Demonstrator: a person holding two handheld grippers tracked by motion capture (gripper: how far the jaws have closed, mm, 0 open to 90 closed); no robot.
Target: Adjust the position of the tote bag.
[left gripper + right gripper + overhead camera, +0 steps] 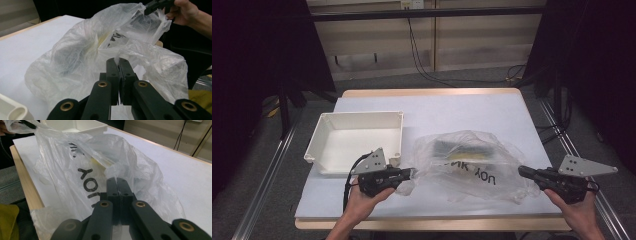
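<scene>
A clear plastic bag [469, 162] with black lettering lies on the white table cover, holding a dark and yellow item [460, 150] that I cannot identify. My left gripper [412, 172] is shut on the bag's left edge. In the left gripper view its jaws pinch a fold of the bag [82, 50] at my left gripper [119, 60]. My right gripper [521, 171] is shut on the bag's right edge. The right gripper view shows its closed jaws pinching the film of the bag [85, 165] at my right gripper [116, 180]. The bag is stretched between both grippers.
An empty white plastic bin [357, 116] stands left of the bag, just beyond my left gripper. The table's front wooden edge [427, 224] runs close below both hands. Dark curtains and metal rails flank the table.
</scene>
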